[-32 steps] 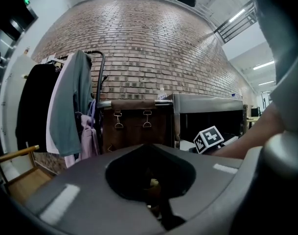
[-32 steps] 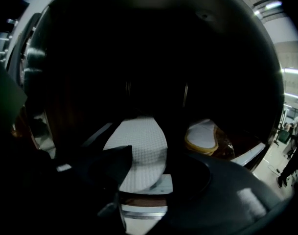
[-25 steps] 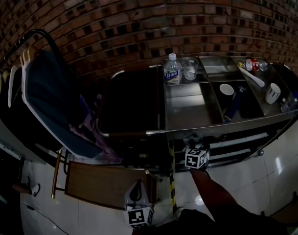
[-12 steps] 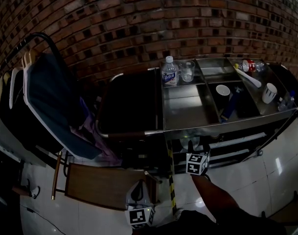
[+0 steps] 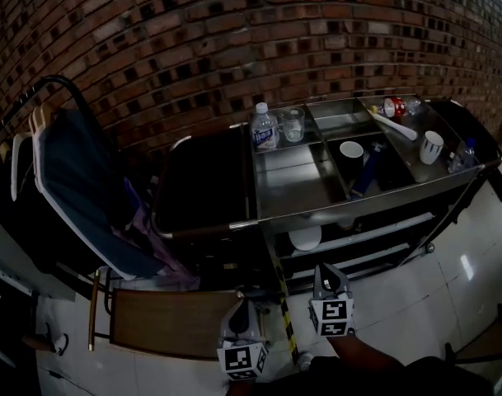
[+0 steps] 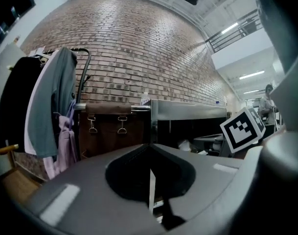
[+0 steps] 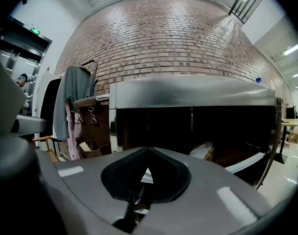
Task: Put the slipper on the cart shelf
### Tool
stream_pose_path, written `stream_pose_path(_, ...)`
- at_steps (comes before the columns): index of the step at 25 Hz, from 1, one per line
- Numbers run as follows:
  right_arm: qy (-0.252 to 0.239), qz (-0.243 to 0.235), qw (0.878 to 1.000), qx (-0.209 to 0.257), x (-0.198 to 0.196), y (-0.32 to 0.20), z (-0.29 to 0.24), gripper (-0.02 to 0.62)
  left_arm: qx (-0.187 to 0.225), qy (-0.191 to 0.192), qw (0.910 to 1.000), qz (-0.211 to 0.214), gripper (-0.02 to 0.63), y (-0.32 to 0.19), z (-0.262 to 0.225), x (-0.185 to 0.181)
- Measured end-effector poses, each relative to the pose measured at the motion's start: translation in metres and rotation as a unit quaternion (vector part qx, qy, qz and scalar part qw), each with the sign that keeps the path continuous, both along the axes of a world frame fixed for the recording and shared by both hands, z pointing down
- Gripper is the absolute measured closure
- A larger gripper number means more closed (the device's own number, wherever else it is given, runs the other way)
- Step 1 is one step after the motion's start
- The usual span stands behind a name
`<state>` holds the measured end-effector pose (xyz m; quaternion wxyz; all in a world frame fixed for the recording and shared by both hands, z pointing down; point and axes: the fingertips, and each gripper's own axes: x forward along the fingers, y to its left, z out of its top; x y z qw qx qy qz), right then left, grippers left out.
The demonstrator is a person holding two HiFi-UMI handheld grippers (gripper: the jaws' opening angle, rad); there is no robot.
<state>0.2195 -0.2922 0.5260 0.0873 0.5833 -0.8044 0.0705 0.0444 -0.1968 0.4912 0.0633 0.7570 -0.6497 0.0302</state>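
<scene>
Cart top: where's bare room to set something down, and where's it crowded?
Free: the wide front-left compartment, in front of the water bottle and glass; also the small back-middle compartment. Crowded: right side, with white cup, blue item, white utensil, mug.

The head view is dim and underexposed, with detail lost in its dark corners, and the brick wall [image 5: 234, 48] bows with lens distortion. The 2 gripper views are brighter, lit by ceiling strip lights [image 7: 246, 1]. Glare runs along the steel cart [image 7: 188, 94], and the foreground is blurred.
</scene>
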Motion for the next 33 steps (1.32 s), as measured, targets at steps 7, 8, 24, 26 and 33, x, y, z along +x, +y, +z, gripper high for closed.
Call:
stream_pose_path(7,0.007,-0.035,0.998,0.044,-0.019,0.047,-0.040,0.594,0.011,0.009,0.9992,0.037,0.591,0.000,-0.022,0.026)
stream_pose_path(8,0.009,-0.039,0.998,0.051,-0.020,0.052,-0.046,0.594,0.013,0.010,0.9991,0.040,0.591,0.001,-0.025,0.028)
stream_pose_path(24,0.015,-0.066,0.993,0.092,-0.036,0.094,-0.073,0.594,0.038,-0.002,0.9976,0.058,0.591,0.013,-0.049,0.039)
stream_pose_path(26,0.014,-0.068,0.993,0.096,-0.038,0.096,-0.075,0.594,0.040,-0.002,0.9976,0.057,0.591,0.015,-0.051,0.038)
stream_pose_path(33,0.019,-0.077,0.991,0.108,-0.045,0.099,-0.083,0.594,0.048,-0.003,0.9972,0.058,0.591,0.016,-0.055,0.036)
